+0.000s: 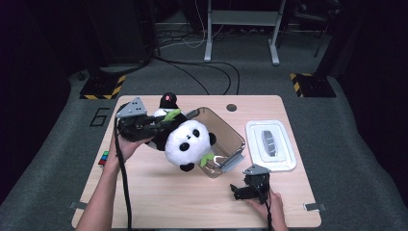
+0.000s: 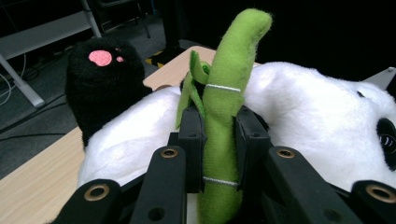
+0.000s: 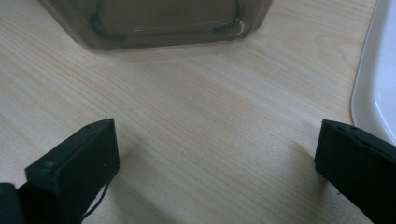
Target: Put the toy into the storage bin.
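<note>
Green plush: a soft bamboo stalk [image 2: 224, 121] with thin pale rings, pinched between the two black jaws of the left gripper [image 2: 218, 140].
Left gripper: closed on this stalk, and it holds the panda toy [image 1: 188, 143] in the air above the near left rim of the bin [image 1: 230, 132].
Panda toy: fluffy white body, black ears and legs; one black foot has a pink pad [image 2: 101, 57] (a second green stalk [image 1: 207, 158] hangs low by the bin).
Bin: smoky clear plastic, rectangular with rounded corners, with grey latches; it stands on the table [image 1: 168, 192].
Right gripper [image 1: 248, 185]: jaws wide apart with nothing between them, low over the wood, just in front of the bin.
Lid [image 1: 270, 145]: white, flat, with a grey handle; it lies to the right of the bin.
Table: pale wood grain, with a round hole [image 1: 232, 107] at the far edge.
Room: grey carpet, cables, dark corners, yellow-black striped feet.
Hard to see: a small coloured cube [image 1: 103, 158] at the table's left edge, partly behind the left forearm.
</note>
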